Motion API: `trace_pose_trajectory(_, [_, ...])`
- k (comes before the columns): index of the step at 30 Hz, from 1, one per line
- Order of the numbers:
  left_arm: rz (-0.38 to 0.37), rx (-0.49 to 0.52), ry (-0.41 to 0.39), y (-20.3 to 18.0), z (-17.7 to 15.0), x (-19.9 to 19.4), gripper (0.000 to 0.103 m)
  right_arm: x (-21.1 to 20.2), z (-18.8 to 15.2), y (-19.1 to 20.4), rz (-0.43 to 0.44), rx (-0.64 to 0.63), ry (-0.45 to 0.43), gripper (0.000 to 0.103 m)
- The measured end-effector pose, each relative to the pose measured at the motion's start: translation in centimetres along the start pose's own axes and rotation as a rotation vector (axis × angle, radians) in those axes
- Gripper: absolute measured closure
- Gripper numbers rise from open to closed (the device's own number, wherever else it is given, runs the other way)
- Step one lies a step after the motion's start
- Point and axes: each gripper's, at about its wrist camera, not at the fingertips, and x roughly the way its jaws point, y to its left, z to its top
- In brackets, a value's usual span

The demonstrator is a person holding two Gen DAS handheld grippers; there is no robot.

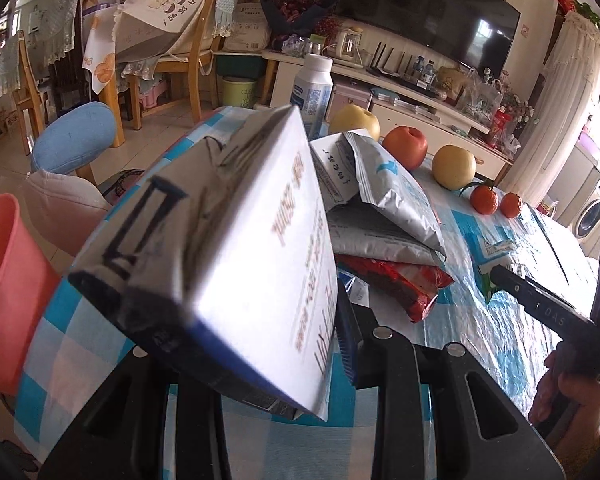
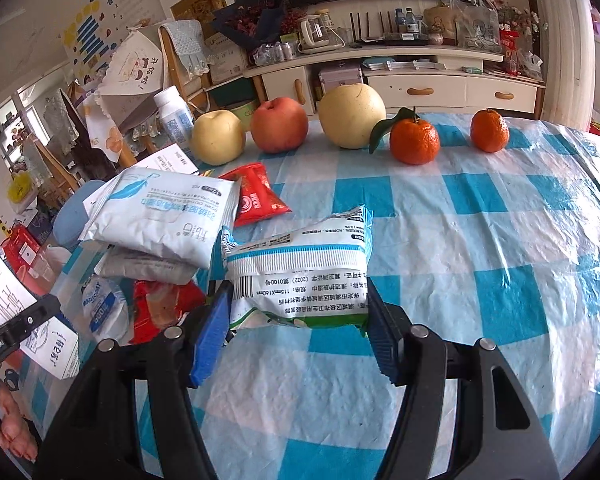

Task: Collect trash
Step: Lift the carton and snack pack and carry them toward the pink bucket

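Observation:
My left gripper [image 1: 256, 344] is shut on a white cardboard box [image 1: 228, 252] with black marker scrawl, held tilted above the table's left edge. A pink bin [image 1: 8, 292] stands below at the left. My right gripper [image 2: 296, 320] is shut on a white and green wipes packet [image 2: 300, 276], its blue pads [image 2: 212, 328] pressing both sides. A heap of trash lies left of it: a silver-white pouch [image 2: 160, 216], a red wrapper [image 2: 256, 196], a grey packet [image 2: 148, 268] and a round lid [image 2: 104, 308].
Two pears [image 2: 352, 114], an apple [image 2: 279, 124] and two tangerines [image 2: 414, 140] line the far edge of the blue checked tablecloth [image 2: 480, 240]. A white bottle [image 2: 174, 114] stands at the far left. Chairs and a blue stool [image 1: 74, 138] stand beyond.

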Motion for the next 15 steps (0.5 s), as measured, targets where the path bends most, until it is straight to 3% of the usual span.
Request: trace_pose_trajectory(15, [-0.003, -0.042, -0.023, 4.0, 1.3, -2.1, 0.068, -2.3, -2.2, 6.9, 0.053, -0.088, -0.009, 0.04])
